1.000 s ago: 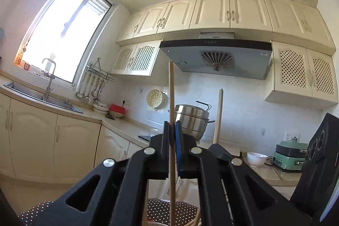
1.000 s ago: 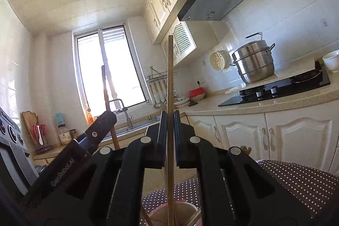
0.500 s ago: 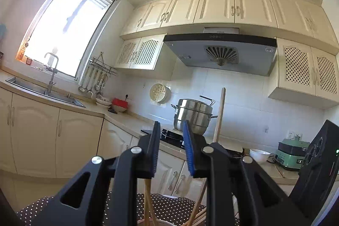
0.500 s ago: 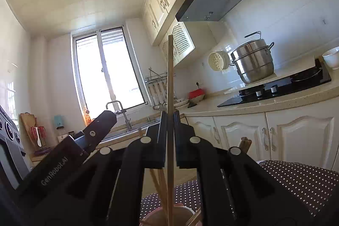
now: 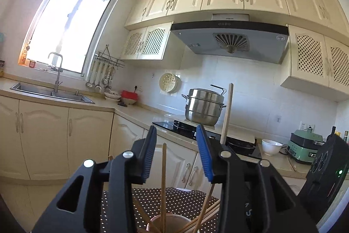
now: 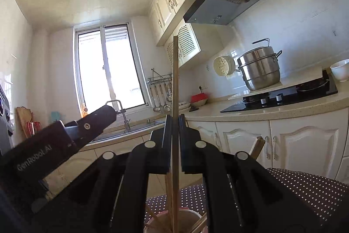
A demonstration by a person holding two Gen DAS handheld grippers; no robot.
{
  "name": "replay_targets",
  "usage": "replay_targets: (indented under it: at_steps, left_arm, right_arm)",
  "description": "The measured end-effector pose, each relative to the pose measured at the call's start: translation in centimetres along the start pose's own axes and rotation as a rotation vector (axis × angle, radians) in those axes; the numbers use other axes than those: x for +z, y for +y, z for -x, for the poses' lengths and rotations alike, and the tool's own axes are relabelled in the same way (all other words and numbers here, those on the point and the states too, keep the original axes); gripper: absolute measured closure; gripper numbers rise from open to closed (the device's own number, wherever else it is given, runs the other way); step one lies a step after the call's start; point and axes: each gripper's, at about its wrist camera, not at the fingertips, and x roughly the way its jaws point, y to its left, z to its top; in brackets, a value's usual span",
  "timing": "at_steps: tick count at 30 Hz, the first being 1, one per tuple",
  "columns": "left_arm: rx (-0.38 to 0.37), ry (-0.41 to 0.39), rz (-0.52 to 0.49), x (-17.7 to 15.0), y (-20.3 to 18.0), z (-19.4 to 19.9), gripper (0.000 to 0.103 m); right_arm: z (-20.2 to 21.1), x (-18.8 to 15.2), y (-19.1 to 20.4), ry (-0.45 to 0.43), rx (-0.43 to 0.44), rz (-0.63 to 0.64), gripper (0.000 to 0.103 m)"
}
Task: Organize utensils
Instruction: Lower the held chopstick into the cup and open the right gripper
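A long cream counter (image 5: 135, 111) wraps the kitchen wall, carrying a sink (image 5: 52, 92), a black hob (image 5: 187, 127) and a steel steamer pot (image 5: 205, 106) under the grey range hood (image 5: 229, 40). In front of the tools lies a dark cloth with white dots (image 5: 174, 200), and on it stands a pale cup (image 6: 174, 220) crowded with wooden sticks that lean against its rim.

The left tool (image 5: 177, 151) hangs just above the cup; its jaws have just been opening and now stand apart. A chopstick (image 5: 163, 178) rises upright from the cup into the gap between them, touching neither pad as far as the left wrist view shows. Its upper end sits below the fingertips.

The right tool (image 6: 173, 123) is closed on a second chopstick (image 6: 175, 80), pinched upright between its pads. That stick reaches well above the tool and runs down into the cup, though whether its lower end touches the bottom is hidden. The left tool's body shows at the left of the right wrist view, near but apart.
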Motion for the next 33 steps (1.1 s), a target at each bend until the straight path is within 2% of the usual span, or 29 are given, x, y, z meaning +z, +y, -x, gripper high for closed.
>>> replay_targets:
  at_steps: [3, 7, 14, 21, 23, 33]
  left_arm:
    - [0.038, 0.009, -0.027, 0.4, 0.5, 0.6, 0.061]
    - [0.093, 0.067, -0.060, 0.2, 1.3, 0.2, 0.061]
    - [0.098, 0.165, -0.042, -0.8, 3.0, -0.7, 0.061]
    - [0.088, 0.199, -0.055, -1.4, 3.1, -0.4, 0.055]
    - [0.089, 0.205, -0.049, -1.3, 3.2, -0.1, 0.051]
    - [0.068, 0.222, -0.054, -0.8, 2.6, 2.9, 0.044]
  right_arm:
    - [-0.1, -0.4, 0.5, 0.000, -0.009, 0.019, 0.096]
    - [-0.5, -0.9, 0.9, 0.012, -0.029, 0.043, 0.096]
    - [-0.3, -2.0, 1.5, 0.057, -0.048, 0.075, 0.096]
    - [1.3, -2.3, 1.9, 0.110, -0.070, 0.102, 0.096]
    - [1.7, -2.2, 1.9, 0.124, -0.078, 0.101, 0.096]
    - [4.5, -1.6, 2.7, 0.159, -0.113, 0.113, 0.095]
